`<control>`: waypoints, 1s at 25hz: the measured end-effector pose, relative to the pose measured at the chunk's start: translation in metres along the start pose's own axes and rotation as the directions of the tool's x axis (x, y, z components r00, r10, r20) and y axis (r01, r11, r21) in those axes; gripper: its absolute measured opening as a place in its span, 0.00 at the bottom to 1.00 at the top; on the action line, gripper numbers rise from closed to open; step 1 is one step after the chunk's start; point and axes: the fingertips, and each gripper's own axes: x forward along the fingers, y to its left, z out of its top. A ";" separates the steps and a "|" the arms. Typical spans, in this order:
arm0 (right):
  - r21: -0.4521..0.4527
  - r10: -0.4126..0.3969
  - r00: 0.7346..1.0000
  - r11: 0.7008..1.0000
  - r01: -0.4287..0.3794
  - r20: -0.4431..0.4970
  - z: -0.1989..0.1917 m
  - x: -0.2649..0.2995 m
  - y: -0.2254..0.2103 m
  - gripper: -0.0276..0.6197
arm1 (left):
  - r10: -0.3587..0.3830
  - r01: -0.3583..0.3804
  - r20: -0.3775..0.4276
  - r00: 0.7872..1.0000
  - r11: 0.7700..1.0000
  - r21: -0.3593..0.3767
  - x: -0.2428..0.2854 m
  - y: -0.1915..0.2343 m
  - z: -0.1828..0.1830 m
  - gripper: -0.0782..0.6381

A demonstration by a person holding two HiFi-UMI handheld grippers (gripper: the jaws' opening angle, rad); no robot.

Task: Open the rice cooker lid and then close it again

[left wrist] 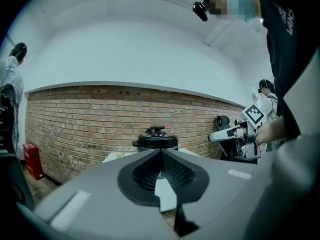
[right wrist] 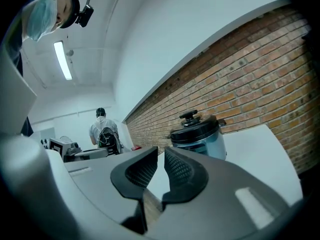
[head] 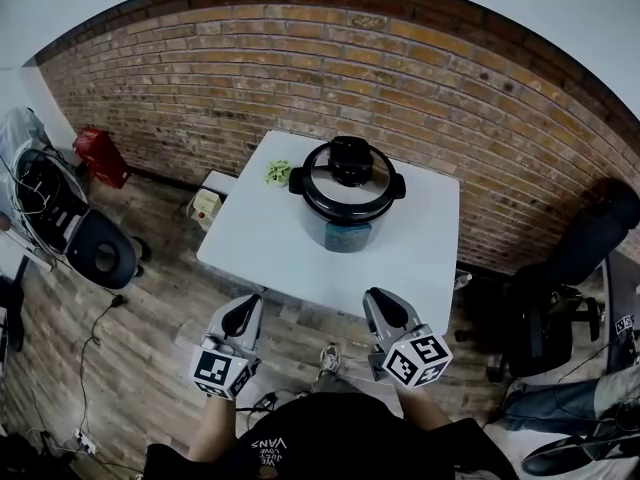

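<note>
Round silver rice cooker (head: 346, 196), black lid (head: 347, 178) closed, stands on white square table (head: 260, 238); left hand-held gripper (head: 243, 314) closed empty, right hand-held gripper (head: 384, 306) slightly open

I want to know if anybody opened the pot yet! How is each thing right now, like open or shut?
Rice cooker lid: shut, sitting on the cooker.
Rice cooker: upright on the white table, neither gripper touching it.
Left gripper: jaws shut, nothing between them.
Right gripper: jaws a narrow gap apart, nothing between them.
</note>
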 end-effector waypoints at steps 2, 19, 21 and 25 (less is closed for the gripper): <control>-0.001 -0.006 1.000 1.000 0.006 -0.003 -0.005 -0.004 0.004 0.08 | -0.015 0.015 -0.002 1.000 1.000 0.008 -0.006 -0.006 -0.001 0.11; -0.024 -0.050 0.998 0.999 0.049 -0.035 -0.022 -0.013 0.019 0.05 | -0.019 0.020 -0.008 1.000 1.000 0.004 -0.032 -0.014 -0.007 0.11; -0.026 -0.051 0.998 0.998 0.051 -0.035 -0.022 -0.013 0.020 0.05 | -0.023 0.023 -0.009 1.000 1.000 0.007 -0.032 -0.015 -0.007 0.11; -0.032 -0.049 0.998 0.998 0.048 -0.034 -0.021 -0.013 0.022 0.05 | -0.025 0.025 0.023 0.999 0.999 0.020 -0.031 -0.015 -0.005 0.11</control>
